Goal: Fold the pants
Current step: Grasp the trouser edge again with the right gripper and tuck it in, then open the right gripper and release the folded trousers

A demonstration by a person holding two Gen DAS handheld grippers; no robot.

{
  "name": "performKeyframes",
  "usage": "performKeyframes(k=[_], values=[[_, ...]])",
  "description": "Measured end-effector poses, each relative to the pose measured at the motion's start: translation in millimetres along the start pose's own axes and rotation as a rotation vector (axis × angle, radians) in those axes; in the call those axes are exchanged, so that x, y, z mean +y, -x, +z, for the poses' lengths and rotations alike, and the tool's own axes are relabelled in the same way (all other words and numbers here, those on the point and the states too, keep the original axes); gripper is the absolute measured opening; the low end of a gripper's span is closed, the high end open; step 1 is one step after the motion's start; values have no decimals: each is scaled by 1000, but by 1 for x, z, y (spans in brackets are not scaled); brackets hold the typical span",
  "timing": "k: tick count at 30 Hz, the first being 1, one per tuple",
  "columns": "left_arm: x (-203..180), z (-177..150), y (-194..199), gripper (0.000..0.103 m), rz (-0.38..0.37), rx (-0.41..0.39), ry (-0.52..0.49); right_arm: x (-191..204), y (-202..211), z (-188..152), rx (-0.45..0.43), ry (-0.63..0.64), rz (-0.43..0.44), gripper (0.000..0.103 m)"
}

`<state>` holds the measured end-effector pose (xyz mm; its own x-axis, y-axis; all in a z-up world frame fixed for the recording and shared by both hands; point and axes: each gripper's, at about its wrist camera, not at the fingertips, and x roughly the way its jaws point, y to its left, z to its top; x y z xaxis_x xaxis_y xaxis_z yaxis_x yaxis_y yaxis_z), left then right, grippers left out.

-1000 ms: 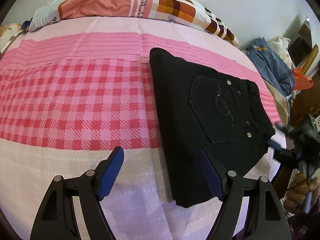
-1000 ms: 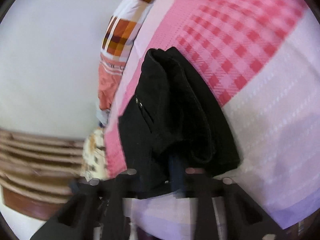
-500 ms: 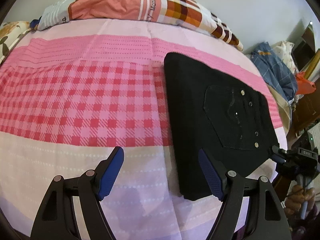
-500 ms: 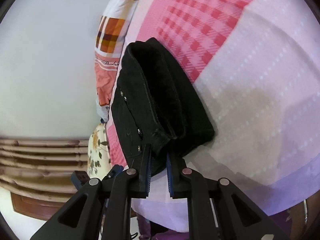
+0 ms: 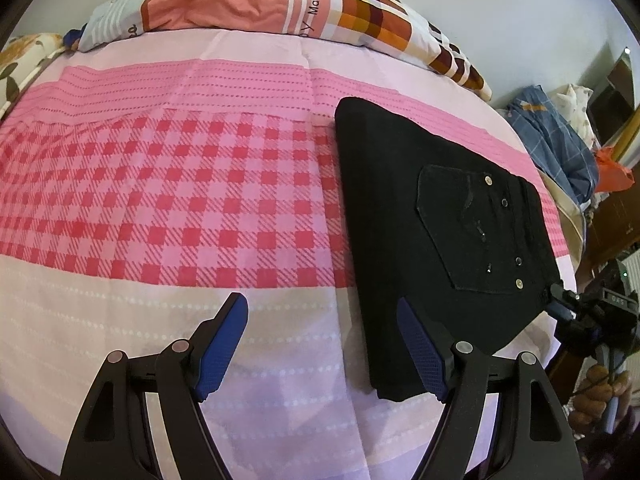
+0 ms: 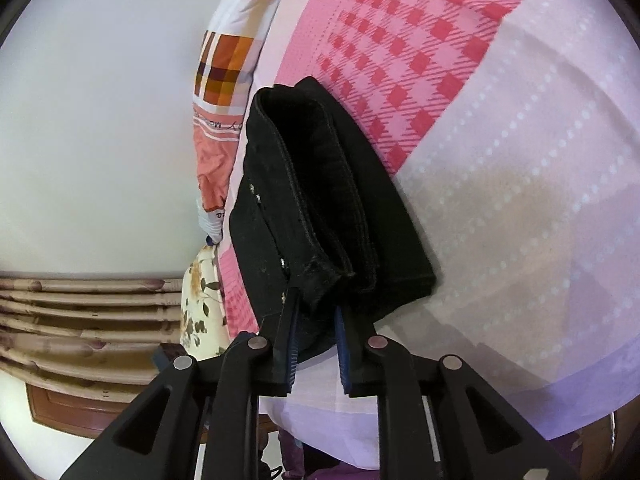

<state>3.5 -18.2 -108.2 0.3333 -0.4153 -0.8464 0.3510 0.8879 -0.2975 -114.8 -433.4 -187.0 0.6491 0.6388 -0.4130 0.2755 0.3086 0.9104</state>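
The black pants (image 5: 432,236) lie folded into a thick rectangle on the pink checked bed sheet (image 5: 160,208), back pocket with metal studs facing up. My left gripper (image 5: 324,344) is open and empty, just left of the pants' near edge. In the right wrist view the folded pants (image 6: 320,208) show their stacked layers edge-on. My right gripper (image 6: 316,340) is shut on the near corner of the pants at the bed's edge, and it also shows in the left wrist view (image 5: 560,304).
A patchwork orange and brown pillow (image 5: 280,4) lies along the far side of the bed. A heap of blue and white clothes (image 5: 560,148) sits past the bed's right side. A wooden headboard (image 6: 80,320) and floral pillow (image 6: 200,296) show at the left.
The folded pants have been laid down flat on the sheet and slid a little to the right. My right gripper still pinches their corner. My left gripper stayed open.
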Motion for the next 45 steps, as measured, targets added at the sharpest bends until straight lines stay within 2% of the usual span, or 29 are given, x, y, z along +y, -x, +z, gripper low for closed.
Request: performKeyframes(k=[6, 8, 10, 13, 17, 19, 20, 23, 25, 26, 31, 33, 36, 38, 41, 42, 44, 45], values=[[-8, -1, 0, 77, -9, 3, -18, -43, 16, 4, -7, -85, 59, 18], [-12, 0, 1, 77, -8, 0, -34, -47, 30, 5, -44, -77, 37, 24], [-15, 1, 2, 77, -3, -9, -48, -55, 47, 11, -103, -72, 18, 38], [-16, 5, 1, 77, -13, -12, -46, -65, 57, 23, -136, -68, 26, 42], [-16, 9, -2, 77, -18, -13, -39, -51, 39, 36, -102, 66, -48, 53], [-17, 11, -3, 77, -24, -20, -40, -45, 24, 42, -77, 118, -66, 64], [-17, 12, -3, 77, -22, -25, -41, -40, 17, 44, -70, 150, -79, 65], [-17, 16, -6, 77, -25, -28, -37, -21, 3, 54, -73, 262, -164, 70], [-16, 19, -8, 77, -31, -31, -34, -14, -4, 64, -70, 312, -174, 80], [-16, 21, -9, 77, -34, -32, -33, -6, -7, 66, -71, 327, -187, 82], [-19, 30, -18, 77, -36, -33, -65, -35, -41, 102, -49, 339, -201, 82], [-20, 32, -24, 77, -35, -23, -82, -33, -48, 110, -24, 325, -159, 82], [-17, 35, -32, 77, -40, -6, -77, -8, -39, 96, -18, 323, -123, 82], [-13, 37, -35, 77, -65, 1, -53, 15, -46, 85, 34, 361, -115, 83], [-9, 39, -40, 77, -86, 7, -41, 27, -58, 79, 76, 421, -120, 81], [-8, 40, -41, 77, -89, 11, -42, 29, -64, 78, 99, 438, -93, 81], [-8, 41, -43, 77, -97, 19, -49, 33, -66, 76, 121, 457, -45, 73], [-9, 41, -44, 77, -103, 22, -58, 34, -70, 76, 133, 474, -34, 66]])
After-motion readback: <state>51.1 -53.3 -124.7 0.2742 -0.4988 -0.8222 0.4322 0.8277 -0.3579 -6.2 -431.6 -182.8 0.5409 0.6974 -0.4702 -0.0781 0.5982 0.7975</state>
